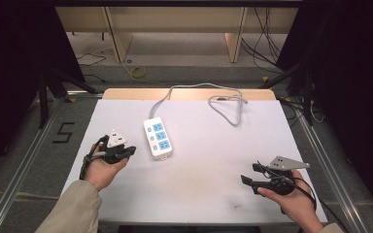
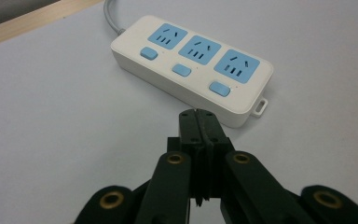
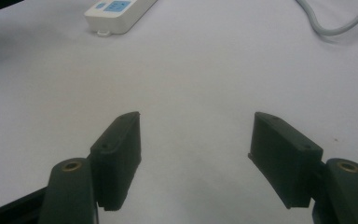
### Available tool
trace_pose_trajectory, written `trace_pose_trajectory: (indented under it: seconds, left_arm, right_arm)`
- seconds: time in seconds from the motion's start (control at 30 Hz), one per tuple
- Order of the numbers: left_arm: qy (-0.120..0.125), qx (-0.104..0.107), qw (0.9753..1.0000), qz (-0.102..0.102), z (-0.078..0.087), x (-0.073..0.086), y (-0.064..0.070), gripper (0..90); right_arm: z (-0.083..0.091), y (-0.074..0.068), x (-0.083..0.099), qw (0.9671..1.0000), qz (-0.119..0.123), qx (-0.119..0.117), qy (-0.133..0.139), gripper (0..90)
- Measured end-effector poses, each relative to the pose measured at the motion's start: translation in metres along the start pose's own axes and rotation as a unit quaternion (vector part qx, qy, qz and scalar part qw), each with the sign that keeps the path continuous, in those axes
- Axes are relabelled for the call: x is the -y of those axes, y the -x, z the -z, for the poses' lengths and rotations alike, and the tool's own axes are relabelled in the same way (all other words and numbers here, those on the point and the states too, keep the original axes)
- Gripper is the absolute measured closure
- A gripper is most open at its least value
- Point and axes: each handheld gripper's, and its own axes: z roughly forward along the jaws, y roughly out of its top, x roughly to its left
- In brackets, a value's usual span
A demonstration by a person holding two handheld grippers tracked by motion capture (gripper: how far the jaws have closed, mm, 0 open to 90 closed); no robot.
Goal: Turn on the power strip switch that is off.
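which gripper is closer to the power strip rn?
Left. The left gripper, shut, sits just beside the power strip, tips nearly at its side. The right gripper, open, is well off toward the table's near right corner.

Bright, even overhead light on the white table (image 1: 199, 184); dark surroundings, slightly soft focus.

I see one low obstacle left of centre in the high view: the power strip (image 1: 158, 138), lying just right of my left gripper (image 1: 128, 151), whose jaws are pressed together. Its cable (image 1: 226, 104) loops across the upper middle of the table (image 1: 199, 165). From centre to lower right, around my right gripper (image 1: 250, 177) with jaws spread, the surface is bare.
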Motion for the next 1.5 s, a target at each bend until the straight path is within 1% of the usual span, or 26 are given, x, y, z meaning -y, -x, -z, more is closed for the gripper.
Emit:
trace_pose_trajectory:
  seconds: [0.07, 0.1, 0.2, 0.37, 0.57, 0.6, 0.63, 0.87, 1.0, 1.07, 1.3, 1.33, 1.5]
  left_arm:
    - [-0.001, -0.002, 1.0000, -0.003, -0.002, -0.002, -0.001, 89.9]
    - [-0.001, -0.003, 1.0000, -0.001, -0.003, -0.003, 0.000, 89.9]
    - [-0.002, -0.007, 0.9999, -0.007, -0.006, -0.005, -0.002, 89.9]
    - [-0.003, -0.010, 0.9999, -0.005, -0.009, -0.008, -0.004, 89.9]
    - [-0.005, -0.012, 0.9999, -0.006, -0.014, -0.013, -0.006, 89.9]
    - [-0.007, -0.012, 0.9999, -0.009, -0.014, -0.014, -0.006, 89.9]
    - [-0.006, -0.013, 0.9999, -0.007, -0.015, -0.014, -0.007, 89.9]
    - [-0.006, -0.016, 0.9998, -0.008, -0.020, -0.020, -0.009, 89.9]
    - [-0.009, -0.019, 0.9997, -0.012, -0.022, -0.022, -0.010, 89.9]
    - [-0.009, -0.021, 0.9997, -0.010, -0.024, -0.023, -0.010, 89.9]
    - [-0.012, -0.022, 0.9996, -0.014, -0.026, -0.028, -0.013, 89.9]
    - [-0.010, -0.024, 0.9996, -0.010, -0.027, -0.028, -0.013, 89.9]
    - [-0.013, -0.026, 0.9995, -0.011, -0.030, -0.031, -0.015, 89.9]
  right_arm:
    - [0.000, 0.000, 0.000, 1.0000, 0.001, 0.001, 0.000, 33.8]
    - [0.000, 0.000, 0.000, 1.0000, 0.002, 0.001, -0.001, 33.8]
    - [0.000, 0.000, 0.000, 1.0000, 0.002, 0.002, -0.002, 33.9]
    - [0.000, 0.000, 0.000, 1.0000, 0.003, 0.001, -0.002, 33.9]
    - [0.000, 0.000, 0.001, 1.0000, 0.002, 0.002, -0.002, 33.8]
    - [0.000, 0.000, 0.001, 1.0000, 0.003, 0.001, -0.002, 33.8]
    - [0.000, 0.000, 0.001, 1.0000, 0.003, 0.001, -0.002, 33.8]
    - [-0.001, 0.001, 0.001, 1.0000, 0.003, 0.000, -0.003, 33.9]
    - [0.000, 0.001, 0.001, 1.0000, 0.002, 0.000, -0.002, 33.9]
    - [0.000, 0.001, 0.001, 1.0000, 0.003, 0.000, -0.003, 33.9]
    - [-0.001, 0.001, 0.001, 1.0000, 0.002, 0.000, -0.002, 33.9]
    - [-0.001, 0.001, 0.001, 1.0000, 0.002, 0.000, -0.002, 33.9]
    - [-0.001, 0.001, 0.001, 1.0000, 0.003, 0.000, -0.003, 33.9]
